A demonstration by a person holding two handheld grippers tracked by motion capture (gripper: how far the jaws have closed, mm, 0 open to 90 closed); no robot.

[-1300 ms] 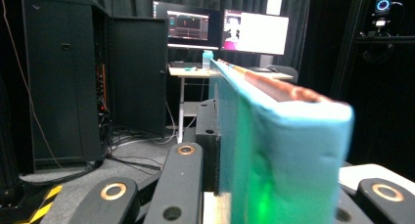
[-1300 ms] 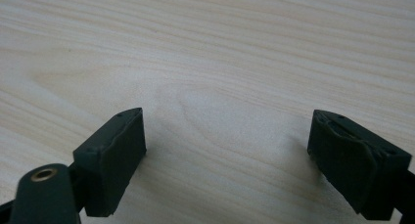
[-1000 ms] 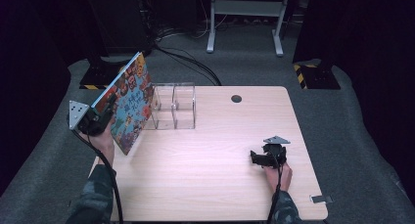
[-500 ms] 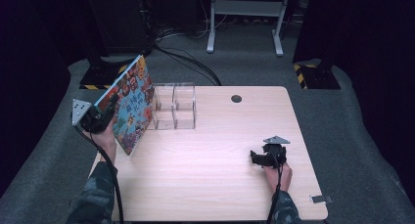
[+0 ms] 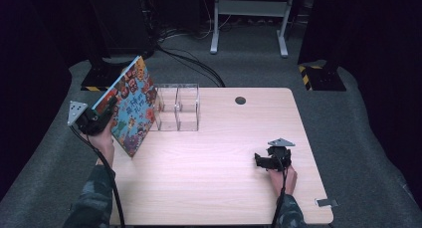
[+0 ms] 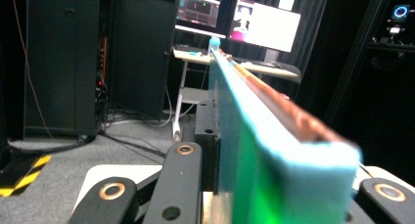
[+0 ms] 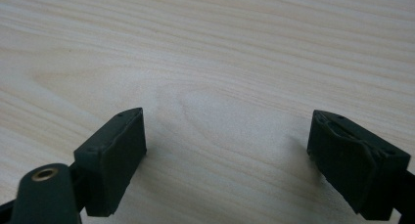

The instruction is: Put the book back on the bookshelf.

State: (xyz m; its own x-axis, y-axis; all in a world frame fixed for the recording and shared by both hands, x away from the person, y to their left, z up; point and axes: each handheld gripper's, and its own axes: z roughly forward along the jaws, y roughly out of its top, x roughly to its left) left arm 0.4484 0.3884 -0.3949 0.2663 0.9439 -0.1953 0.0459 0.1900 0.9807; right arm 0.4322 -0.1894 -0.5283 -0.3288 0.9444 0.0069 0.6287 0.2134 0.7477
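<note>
Jaws of the left gripper (image 5: 102, 119) clamp the colourful picture book (image 5: 130, 107), tilted beside the clear plastic divided organiser (image 5: 178, 107), seemingly for slotting in; the right gripper (image 5: 263, 161) rests idle on the pale wooden table (image 5: 209, 188), jaws apart.

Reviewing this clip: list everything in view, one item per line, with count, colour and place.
picture book: one, multicoloured cover with teal edge, tilted at the table's left side, lower corner near the tabletop, clamped in the left gripper.
clear organiser: one, transparent with compartments, at the table's far left, right beside the book.
table: one, pale wood, with a dark round hole near the far edge.
cables: several, black, on the grey floor beyond the table.
metal stand: one, grey, on the floor behind the table.
monitors: two, lit, on a desk in the left gripper view.
left gripper: one, black, shut on the book's edge.
right gripper: one, black, jaws apart, nothing between them, resting at the table's right.
</note>
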